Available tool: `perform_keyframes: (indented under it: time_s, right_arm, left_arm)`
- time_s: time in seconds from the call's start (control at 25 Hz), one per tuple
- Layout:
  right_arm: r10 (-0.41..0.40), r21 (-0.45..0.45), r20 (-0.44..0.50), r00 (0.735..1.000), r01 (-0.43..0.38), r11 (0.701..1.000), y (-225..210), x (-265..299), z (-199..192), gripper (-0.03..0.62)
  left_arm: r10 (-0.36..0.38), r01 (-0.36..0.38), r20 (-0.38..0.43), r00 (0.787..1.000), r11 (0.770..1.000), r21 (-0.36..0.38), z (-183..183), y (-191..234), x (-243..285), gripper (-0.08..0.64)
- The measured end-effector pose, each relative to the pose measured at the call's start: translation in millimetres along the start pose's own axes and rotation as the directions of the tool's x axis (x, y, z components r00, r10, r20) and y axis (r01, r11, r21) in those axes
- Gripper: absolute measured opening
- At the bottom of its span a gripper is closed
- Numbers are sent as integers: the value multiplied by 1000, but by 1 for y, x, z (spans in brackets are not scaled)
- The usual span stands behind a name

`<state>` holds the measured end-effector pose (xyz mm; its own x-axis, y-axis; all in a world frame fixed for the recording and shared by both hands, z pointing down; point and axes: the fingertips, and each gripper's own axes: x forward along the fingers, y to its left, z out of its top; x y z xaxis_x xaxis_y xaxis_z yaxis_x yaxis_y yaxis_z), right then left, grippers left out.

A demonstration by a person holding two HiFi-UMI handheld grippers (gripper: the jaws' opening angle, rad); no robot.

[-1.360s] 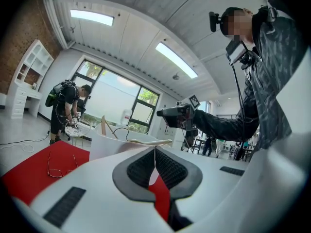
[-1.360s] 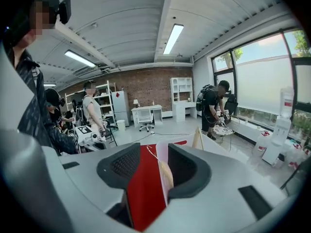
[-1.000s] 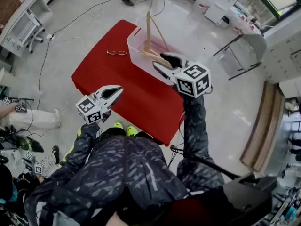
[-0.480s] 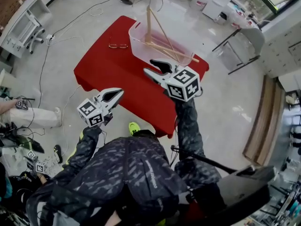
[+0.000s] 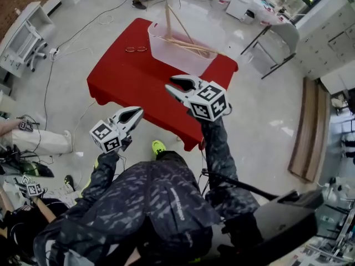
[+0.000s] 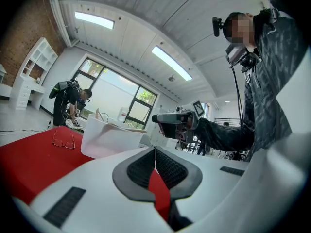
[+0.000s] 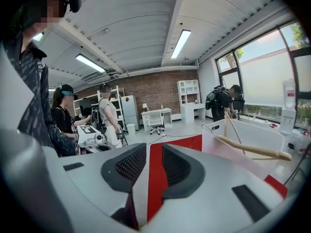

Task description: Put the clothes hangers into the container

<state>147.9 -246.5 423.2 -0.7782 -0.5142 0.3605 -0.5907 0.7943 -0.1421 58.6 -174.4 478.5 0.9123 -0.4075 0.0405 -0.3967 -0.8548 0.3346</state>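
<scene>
A red table [image 5: 127, 76] is standing in the middle of a bright workshop floor, with cables trailing round it and other people working in the background. A translucent container [image 5: 186, 60] is sitting at the table's far edge, towards the far right corner, and a pair of glasses [image 5: 135, 49] is lying just beside it, nearer the far left corner.

The person is now standing back at the table's near edge. A second ago the right gripper [image 5: 170, 83] was reaching over the container's rim; now it is hanging over the near right part of the table, well apart from the container. Its jaws have just been closing and are standing slightly apart, with nothing between them but the red cloth behind. The left gripper [image 5: 138, 111] is hovering off the near edge, its jaws pressed together and empty.

The wooden hangers [image 5: 188, 44] are resting in the container, so this placement looks finished, and no further hanger is showing on the table.

One hanger is lying across the container, its long axis running along the container's length, roughly parallel to the table's far edge. Another [image 5: 168, 18] is standing on end at the container's left end, sticking up well above the rim.
</scene>
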Motion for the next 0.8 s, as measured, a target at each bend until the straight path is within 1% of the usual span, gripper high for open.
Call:
perform_keyframes:
  time_s: [0.24,0.52,0.68,0.8]
  right_arm:
    - [-27,11,-12,1000,27,1000,54,-20,-22,99]
    - [-49,28,-38,998,50,998,120,-38,-57,85]
    - [-48,43,-49,998,50,998,156,-44,-80,77]
    - [-58,52,-61,996,61,997,178,-50,-95,72]
  left_arm:
    - [-36,36,7,999,999,5,-14,-45,-28,12]
    - [-54,54,8,998,998,-15,-32,-94,-65,12]
    - [-62,62,5,998,998,-27,-52,-114,-82,12]
    - [-81,81,7,997,996,-33,-61,-129,-90,11]
